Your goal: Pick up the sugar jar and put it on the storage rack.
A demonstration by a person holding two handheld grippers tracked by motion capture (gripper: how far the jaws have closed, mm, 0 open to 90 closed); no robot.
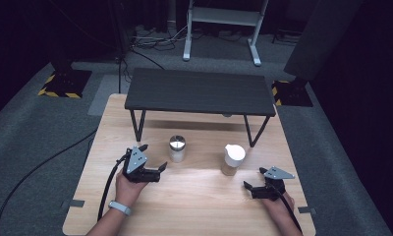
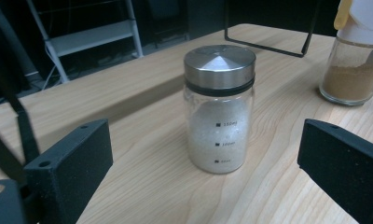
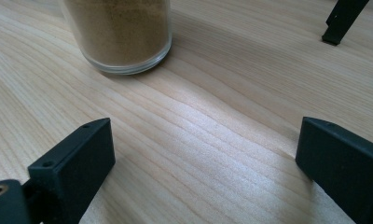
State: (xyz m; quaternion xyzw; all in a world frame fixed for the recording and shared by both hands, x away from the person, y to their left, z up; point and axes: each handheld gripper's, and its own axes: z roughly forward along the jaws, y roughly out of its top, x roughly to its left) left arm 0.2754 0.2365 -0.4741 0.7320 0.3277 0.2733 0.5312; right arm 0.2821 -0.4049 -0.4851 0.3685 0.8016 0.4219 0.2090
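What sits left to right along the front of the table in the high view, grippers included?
Left gripper → jar with the metal lid → jar with the white lid → right gripper.

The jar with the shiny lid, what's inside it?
The jar holds white grains, filling it most of the way up. The metal lid hides the very top, so what lies under it cannot be seen.

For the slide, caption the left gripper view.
Open left gripper faces a steel-lidded jar of white grains on the table.
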